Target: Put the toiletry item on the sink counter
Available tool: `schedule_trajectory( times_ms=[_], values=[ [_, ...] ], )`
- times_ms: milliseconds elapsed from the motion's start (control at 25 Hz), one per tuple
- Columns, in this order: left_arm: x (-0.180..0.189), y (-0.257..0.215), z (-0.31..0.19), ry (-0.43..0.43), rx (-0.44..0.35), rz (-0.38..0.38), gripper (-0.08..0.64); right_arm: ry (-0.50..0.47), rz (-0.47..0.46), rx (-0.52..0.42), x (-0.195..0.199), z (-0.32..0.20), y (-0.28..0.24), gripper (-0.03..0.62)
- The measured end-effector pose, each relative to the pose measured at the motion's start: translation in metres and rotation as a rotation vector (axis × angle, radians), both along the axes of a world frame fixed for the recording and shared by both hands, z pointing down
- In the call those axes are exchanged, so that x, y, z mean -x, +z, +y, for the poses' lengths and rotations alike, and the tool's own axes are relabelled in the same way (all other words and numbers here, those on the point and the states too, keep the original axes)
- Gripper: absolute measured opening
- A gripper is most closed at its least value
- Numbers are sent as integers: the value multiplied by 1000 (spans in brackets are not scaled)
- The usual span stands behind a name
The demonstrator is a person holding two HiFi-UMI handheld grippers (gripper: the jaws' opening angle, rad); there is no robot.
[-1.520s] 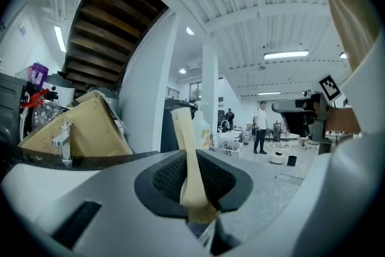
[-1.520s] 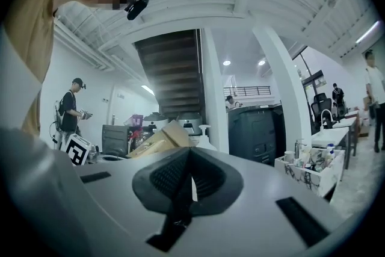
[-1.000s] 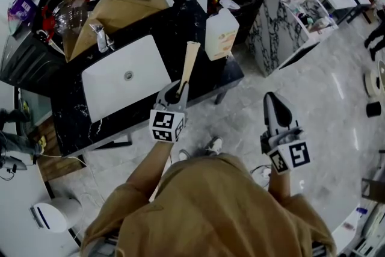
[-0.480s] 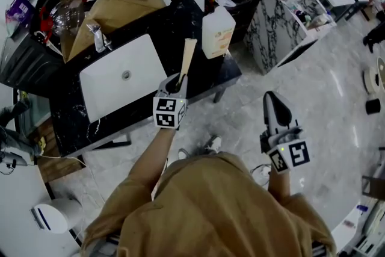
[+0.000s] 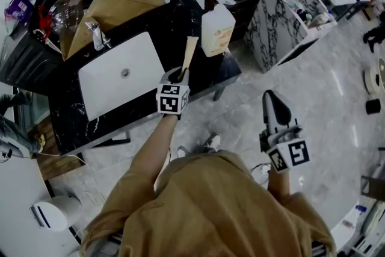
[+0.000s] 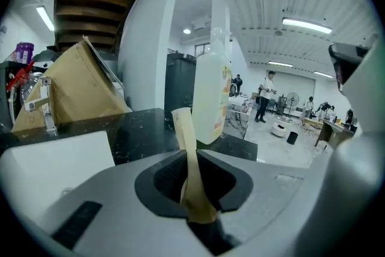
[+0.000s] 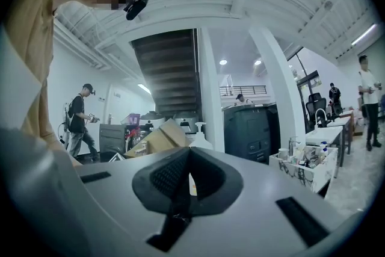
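So the left gripper (image 5: pixel 180 76) is clamped on a beige tube (image 5: pixel 189 52). It pokes up-frame over the black counter (image 5: pixel 174 24), just right of the white sink (image 5: pixel 141 54) and near a bottle (image 5: pixel 218 30). The right gripper (image 5: pixel 271 98), lower right over the floor (image 5: pixel 325 81), is closed with nothing in it.

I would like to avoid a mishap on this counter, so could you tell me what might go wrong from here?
1. The left gripper pinches the long beige toiletry item by one end only, so it may pivot as it meets the counter.
2. Its free tip is near the pump bottle and could knock it.
3. Released beside the sink basin, it might slide in.
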State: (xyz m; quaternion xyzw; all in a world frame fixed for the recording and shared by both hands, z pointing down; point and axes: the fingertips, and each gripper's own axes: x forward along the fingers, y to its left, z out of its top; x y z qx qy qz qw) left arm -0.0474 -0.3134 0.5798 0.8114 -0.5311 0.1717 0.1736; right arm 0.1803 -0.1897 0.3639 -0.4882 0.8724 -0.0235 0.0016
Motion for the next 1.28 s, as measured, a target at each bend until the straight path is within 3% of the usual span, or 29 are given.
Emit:
schedule_trajectory(
  times_ms=[640, 1280],
  values=[
    [-15, 23, -22, 11, 128, -21, 40, 19, -34, 6, -8, -2, -2, 3],
    [-17, 42, -26, 22, 167, -60, 41, 33, -40, 19, -14, -6, 4, 3]
  ],
)
